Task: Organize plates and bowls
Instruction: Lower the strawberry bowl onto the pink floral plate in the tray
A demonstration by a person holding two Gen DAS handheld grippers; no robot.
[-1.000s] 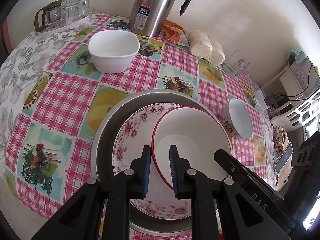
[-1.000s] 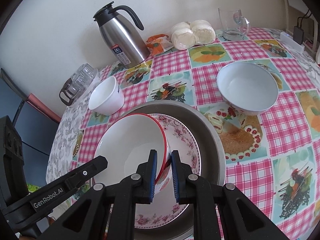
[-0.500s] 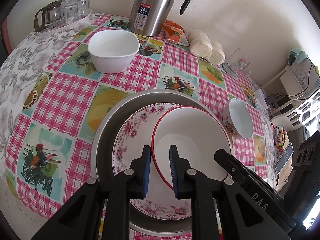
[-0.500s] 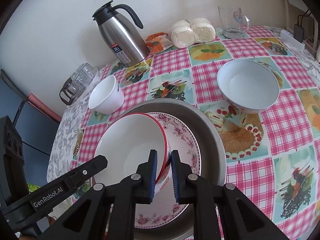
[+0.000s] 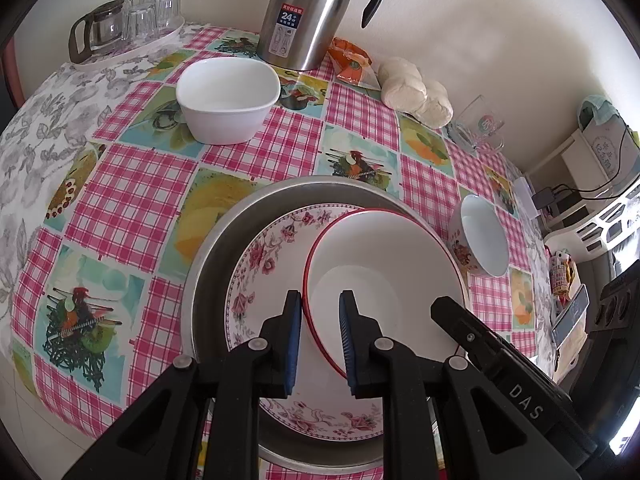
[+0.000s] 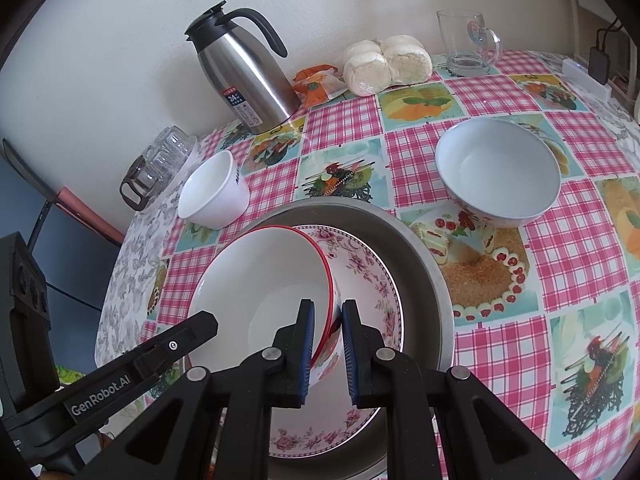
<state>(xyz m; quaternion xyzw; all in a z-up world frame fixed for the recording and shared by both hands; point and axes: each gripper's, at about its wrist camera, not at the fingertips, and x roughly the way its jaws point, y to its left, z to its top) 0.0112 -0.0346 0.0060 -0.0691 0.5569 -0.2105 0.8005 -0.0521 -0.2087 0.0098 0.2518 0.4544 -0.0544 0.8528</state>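
Note:
A white bowl with a red rim [image 5: 384, 264] [image 6: 264, 280] leans tilted over a floral plate [image 5: 264, 264] [image 6: 372, 284] inside a round metal basin [image 5: 216, 248] [image 6: 424, 280]. My left gripper [image 5: 320, 324] is shut on the bowl's near-left rim. My right gripper [image 6: 327, 340] is shut on the opposite side of the same rim. A square white bowl [image 5: 228, 100] [image 6: 212, 196] stands behind the basin on the left. A round bowl with a painted outside [image 5: 484, 240] [image 6: 496, 176] stands on the right.
A steel thermos jug [image 5: 308, 12] [image 6: 248, 76], an orange packet, bagged buns [image 5: 416, 92] [image 6: 384, 64] and a glass mug [image 5: 480, 128] [image 6: 466, 40] line the wall. A tray of glasses [image 5: 128, 28] [image 6: 160, 164] sits at the far left. The checked tablecloth drops off near me.

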